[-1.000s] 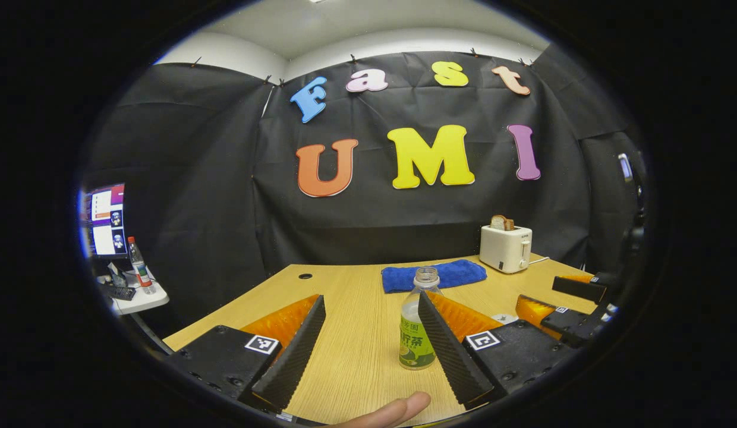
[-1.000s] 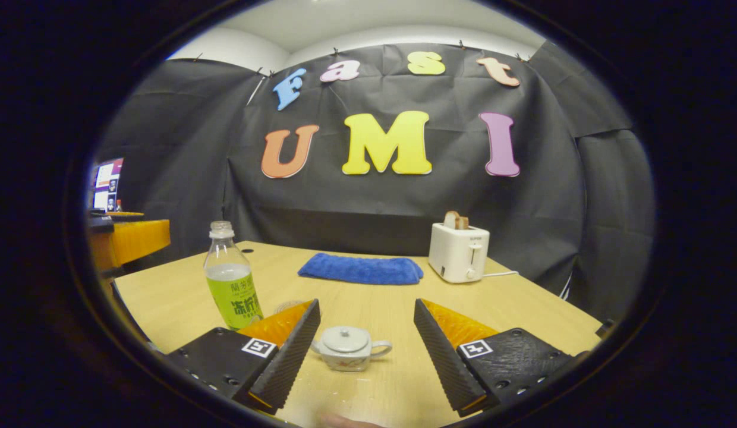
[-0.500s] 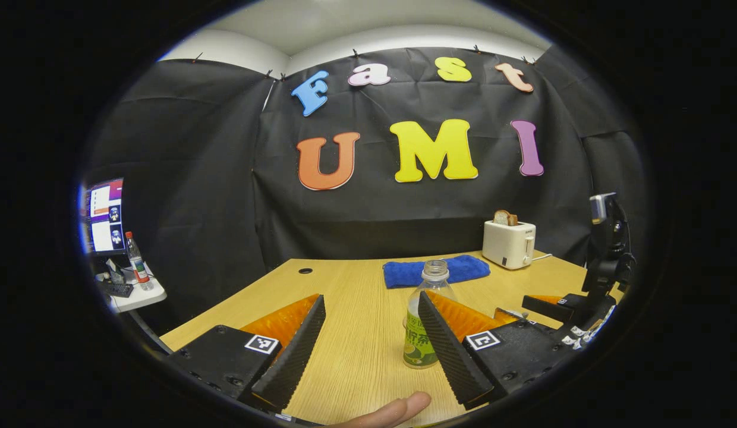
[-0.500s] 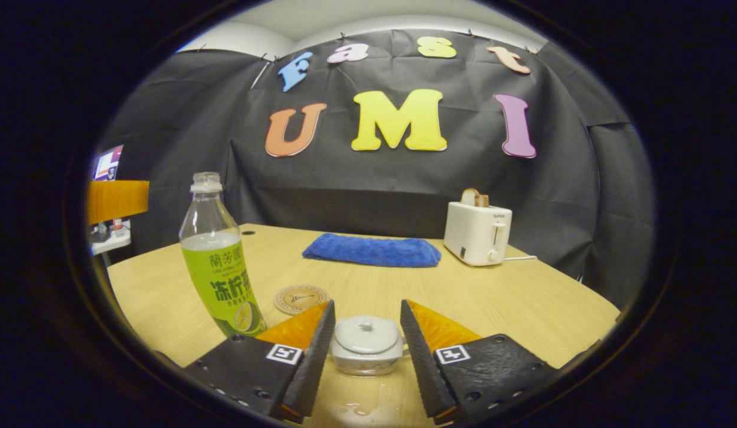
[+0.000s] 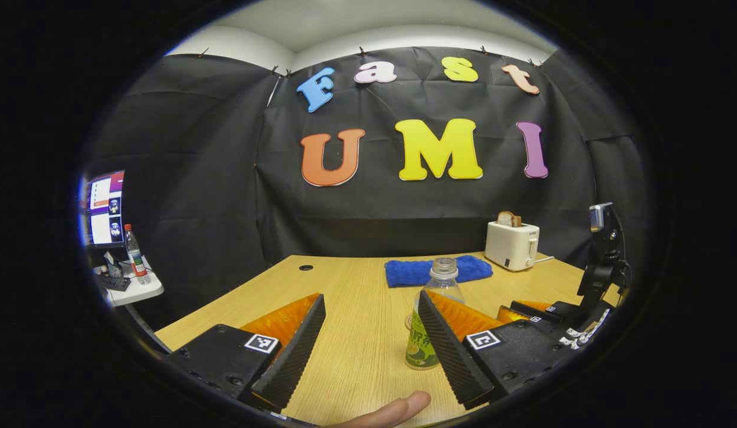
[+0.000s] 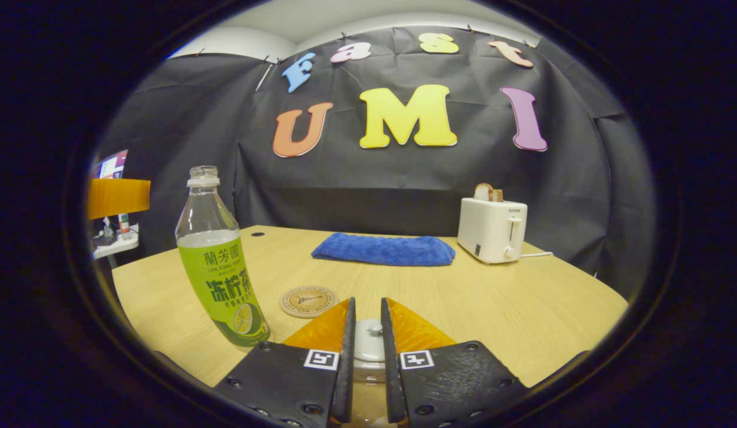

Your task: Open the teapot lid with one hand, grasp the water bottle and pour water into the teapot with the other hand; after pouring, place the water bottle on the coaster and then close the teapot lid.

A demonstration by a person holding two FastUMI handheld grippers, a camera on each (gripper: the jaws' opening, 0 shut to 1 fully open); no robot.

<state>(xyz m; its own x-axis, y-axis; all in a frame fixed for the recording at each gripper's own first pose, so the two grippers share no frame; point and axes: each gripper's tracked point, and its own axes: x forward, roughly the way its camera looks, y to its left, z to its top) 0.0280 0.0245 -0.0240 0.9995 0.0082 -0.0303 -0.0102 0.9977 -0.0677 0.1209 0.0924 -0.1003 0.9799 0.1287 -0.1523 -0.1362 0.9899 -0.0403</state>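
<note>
Right claw (image 6: 365, 351) has its two fingers drawn in close around the teapot lid (image 6: 368, 342), one on each side of the small knob; whether both actually press on the lid cannot be told, as the gap is narrow and the contact is hidden. The teapot (image 6: 368, 364) sits low between those fingers at the near edge of the surface (image 6: 523, 309), with little of its body showing.

In the right gripper view the water bottle (image 6: 217, 267) stands upright to the left of the teapot, uncapped, with a green label and liquid reaching about the shoulder. A round coaster (image 6: 309, 301) lies flat just beyond the right claw's left finger, between bottle and teapot and slightly farther back. Farther off, a folded blue towel (image 6: 383, 249) lies in the middle of the surface, and a white toaster (image 6: 493, 230) with bread in its slot stands at the far right.

Left claw (image 5: 371, 333) is spread wide, holding nothing. In the left gripper view the water bottle (image 5: 432, 321) stands just beside its right finger, partly hidden behind it. A fingertip (image 5: 398, 411) of the person shows at the bottom edge. The right claw (image 5: 538, 309) is visible low at the far right of that view.
</note>
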